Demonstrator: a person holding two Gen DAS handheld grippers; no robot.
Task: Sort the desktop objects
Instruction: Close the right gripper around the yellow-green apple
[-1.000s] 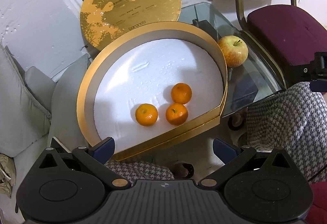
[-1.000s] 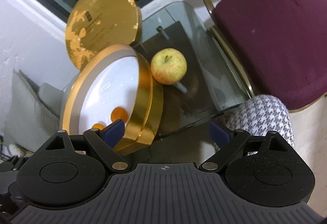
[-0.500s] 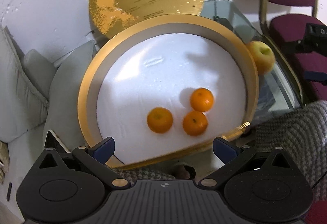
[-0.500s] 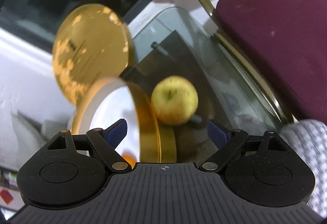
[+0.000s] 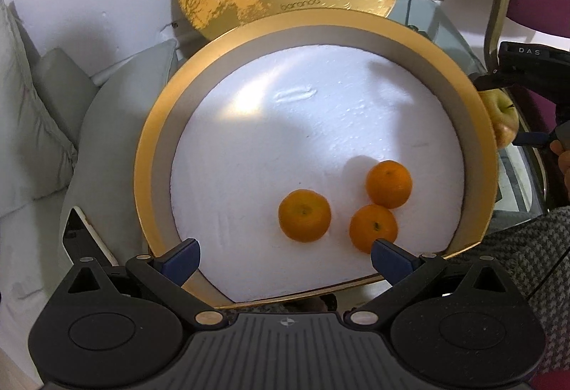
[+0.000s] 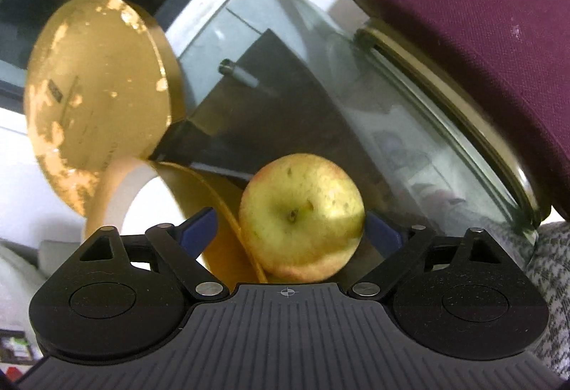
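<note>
Three tangerines (image 5: pixel 356 208) are sitting boxed while we are straddling the apple (image 6: pixel 301 217) with our right hand-held gripper (image 6: pixel 292 229) wide, needing closure.

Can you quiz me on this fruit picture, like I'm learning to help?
1. How many oranges lie in the gold box?
2. True or false: the apple sits inside the box too.
3. The right gripper has its fingers: A) shut tight, far from any fruit; B) spread, with the apple between them; C) around an orange.

Key: 1. Three. 2. False, it is on the glass table beside the box. 3. B.
</note>
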